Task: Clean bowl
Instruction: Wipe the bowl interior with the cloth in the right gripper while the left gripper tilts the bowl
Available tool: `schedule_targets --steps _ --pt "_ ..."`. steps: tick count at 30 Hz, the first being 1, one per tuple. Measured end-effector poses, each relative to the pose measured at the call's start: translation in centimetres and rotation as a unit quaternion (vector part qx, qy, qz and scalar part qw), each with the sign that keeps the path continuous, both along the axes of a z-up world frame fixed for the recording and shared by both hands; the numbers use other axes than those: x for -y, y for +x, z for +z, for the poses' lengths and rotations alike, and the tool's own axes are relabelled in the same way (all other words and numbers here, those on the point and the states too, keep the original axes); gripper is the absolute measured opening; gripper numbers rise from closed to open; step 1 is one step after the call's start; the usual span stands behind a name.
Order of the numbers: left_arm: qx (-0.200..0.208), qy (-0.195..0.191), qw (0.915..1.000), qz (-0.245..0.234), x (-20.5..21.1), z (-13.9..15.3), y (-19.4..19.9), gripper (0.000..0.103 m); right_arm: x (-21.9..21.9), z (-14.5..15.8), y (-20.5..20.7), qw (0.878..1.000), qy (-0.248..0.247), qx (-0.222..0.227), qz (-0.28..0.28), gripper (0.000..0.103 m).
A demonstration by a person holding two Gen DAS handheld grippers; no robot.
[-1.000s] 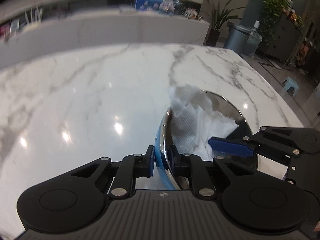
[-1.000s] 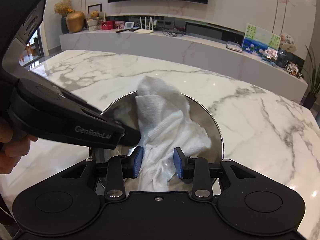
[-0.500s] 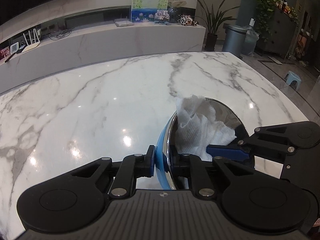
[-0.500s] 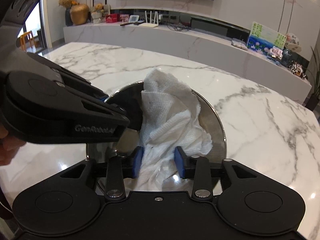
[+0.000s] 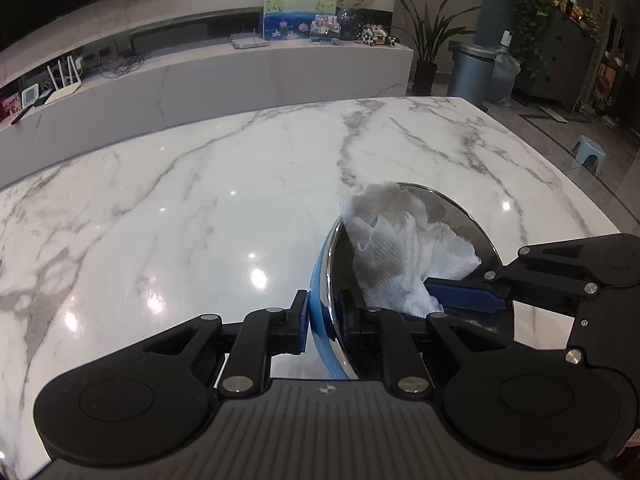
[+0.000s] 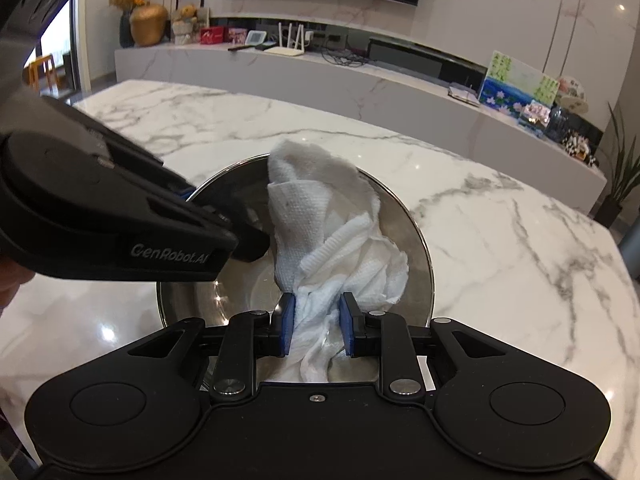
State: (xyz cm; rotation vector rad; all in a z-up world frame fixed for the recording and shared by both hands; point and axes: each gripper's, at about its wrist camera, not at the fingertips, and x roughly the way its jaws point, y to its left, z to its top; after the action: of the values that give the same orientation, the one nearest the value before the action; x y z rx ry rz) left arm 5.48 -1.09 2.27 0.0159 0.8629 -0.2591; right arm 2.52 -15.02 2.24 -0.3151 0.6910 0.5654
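The bowl [image 6: 404, 232] is sitting on the marble table [image 5: 200, 220], with lots of bare table around it. The left gripper [image 5: 323, 320] is pinching the bowl's rim, pointing down. The right gripper [image 6: 316, 328] has been closing and is squeezing the paper towel [image 6: 332, 240] inside the bowl.

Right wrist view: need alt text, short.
The right gripper pinches a crumpled white paper towel inside a steel bowl on a marble table. The left gripper reaches in from the left, at the bowl's rim.
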Motion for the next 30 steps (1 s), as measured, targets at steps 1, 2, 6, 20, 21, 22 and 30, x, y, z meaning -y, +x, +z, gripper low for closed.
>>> schedule_targets --steps 1,2,6,20,21,22,30 --pt "-0.006 -0.005 1.0000 0.001 -0.1 -0.1 0.0 0.017 0.0 0.0 0.0 1.000 0.003 -0.001 -0.002 0.022" --pt "-0.014 -0.012 0.9998 0.001 -0.2 -0.3 0.1 0.020 0.1 0.0 0.1 1.000 0.006 -0.003 -0.003 0.022" --pt "-0.028 -0.031 0.9991 0.004 -0.5 -0.6 0.2 0.026 0.3 0.1 0.1 1.000 0.014 -0.003 -0.003 0.022" --pt "-0.003 -0.021 0.9997 0.010 -0.5 0.0 0.1 0.019 -0.2 0.1 -0.3 0.999 0.042 -0.002 0.024 0.022" --pt "-0.002 -0.018 0.9998 0.009 -0.5 0.1 0.0 0.019 -0.3 0.1 -0.3 0.999 0.041 -0.002 0.028 0.022" --pt "-0.002 -0.017 0.9998 0.009 -0.5 0.1 0.0 0.019 -0.5 0.2 -0.5 0.999 0.035 0.000 0.034 0.022" --pt "0.006 0.001 1.0000 0.000 0.2 0.2 -0.2 0.018 -0.5 0.5 -0.3 1.000 -0.024 -0.005 0.011 0.021"
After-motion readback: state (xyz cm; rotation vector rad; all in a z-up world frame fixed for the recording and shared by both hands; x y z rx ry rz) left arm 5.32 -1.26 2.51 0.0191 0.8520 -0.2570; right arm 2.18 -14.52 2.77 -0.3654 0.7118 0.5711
